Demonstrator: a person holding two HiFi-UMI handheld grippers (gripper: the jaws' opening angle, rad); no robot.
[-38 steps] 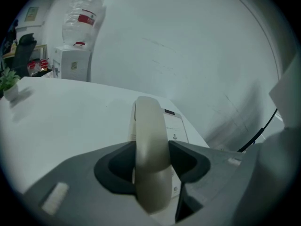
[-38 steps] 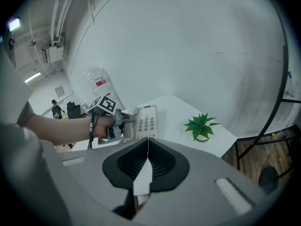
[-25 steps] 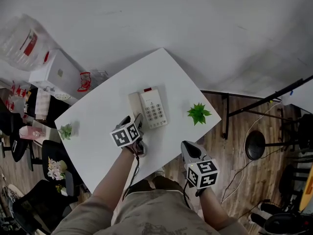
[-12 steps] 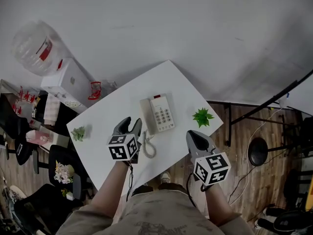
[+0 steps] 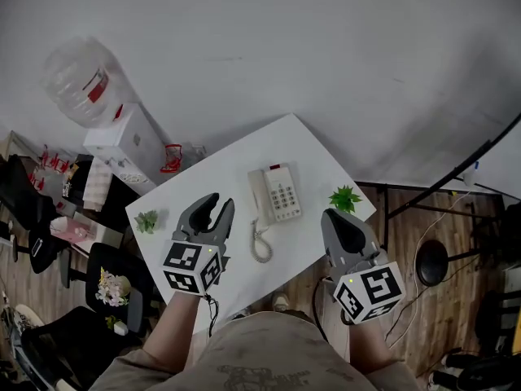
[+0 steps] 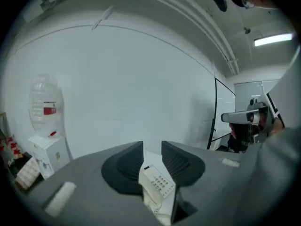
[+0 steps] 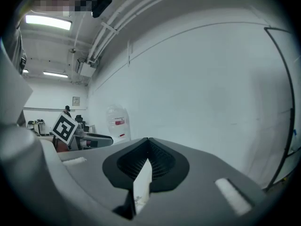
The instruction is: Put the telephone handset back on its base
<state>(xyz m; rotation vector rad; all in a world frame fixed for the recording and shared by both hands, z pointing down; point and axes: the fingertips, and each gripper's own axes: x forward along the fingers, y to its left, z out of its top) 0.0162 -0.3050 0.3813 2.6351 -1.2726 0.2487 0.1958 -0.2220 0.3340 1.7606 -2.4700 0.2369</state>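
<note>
The handset (image 5: 259,199) lies on the left side of its base (image 5: 284,194), in the middle of the white surface (image 5: 216,177). Left of it the left gripper (image 5: 218,205) hangs with jaws apart and empty; near right, the right gripper (image 5: 332,217) has its jaws closed on nothing.

Dim, flat light washed the head view, the white table (image 5: 236,169) the brightest patch, its shadows faint. Ceiling strip lights (image 7: 47,21) glared in both gripper views, where fisheye lenses bowed the wall (image 6: 141,88) and blackened the corners. The closest foreground there was soft and out of focus.
</note>
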